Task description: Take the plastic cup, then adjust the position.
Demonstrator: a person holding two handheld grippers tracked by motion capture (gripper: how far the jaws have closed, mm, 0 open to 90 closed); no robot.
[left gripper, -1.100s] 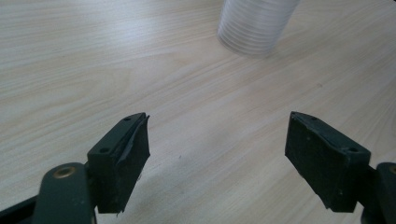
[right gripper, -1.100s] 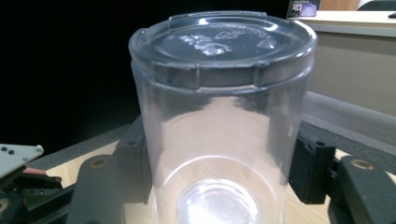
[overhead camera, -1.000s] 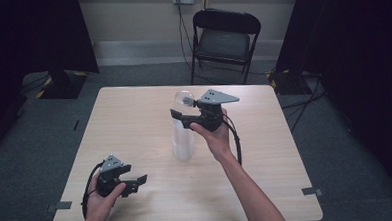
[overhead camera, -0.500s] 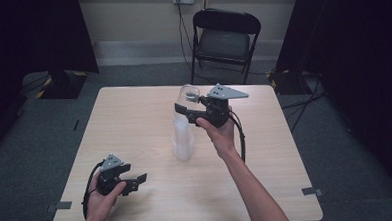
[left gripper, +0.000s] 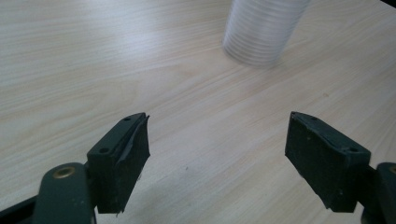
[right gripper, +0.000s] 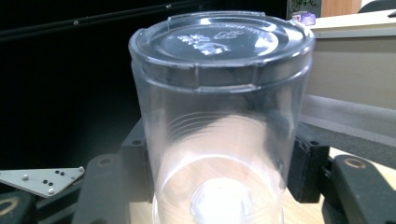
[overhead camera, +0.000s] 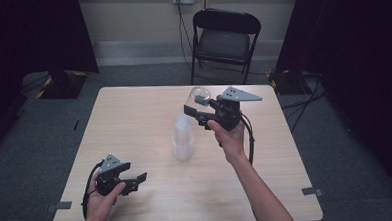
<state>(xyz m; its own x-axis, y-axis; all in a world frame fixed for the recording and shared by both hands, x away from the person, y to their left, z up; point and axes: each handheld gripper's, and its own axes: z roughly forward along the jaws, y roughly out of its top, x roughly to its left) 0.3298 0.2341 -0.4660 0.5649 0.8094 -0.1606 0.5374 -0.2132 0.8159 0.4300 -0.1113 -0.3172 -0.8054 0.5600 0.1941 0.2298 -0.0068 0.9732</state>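
Tabletop (overhead camera: 134,123): one cup stack (overhead camera: 182,137); right gripper (overhead camera: 196,108) clamps one cup (right gripper: 219,116); left gripper (overhead camera: 137,180) agape.

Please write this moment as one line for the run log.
right hand-held gripper: shut on clear plastic cup, lifted | stack of cups: upright on table | left hand-held gripper: open, low

Over the last second the right hand-held gripper (overhead camera: 200,106) has risen and drawn a clear plastic cup (overhead camera: 200,96) up off the stack of cups (overhead camera: 182,137) on the desk. The cup, earlier joined to the stack, now hangs apart above it.
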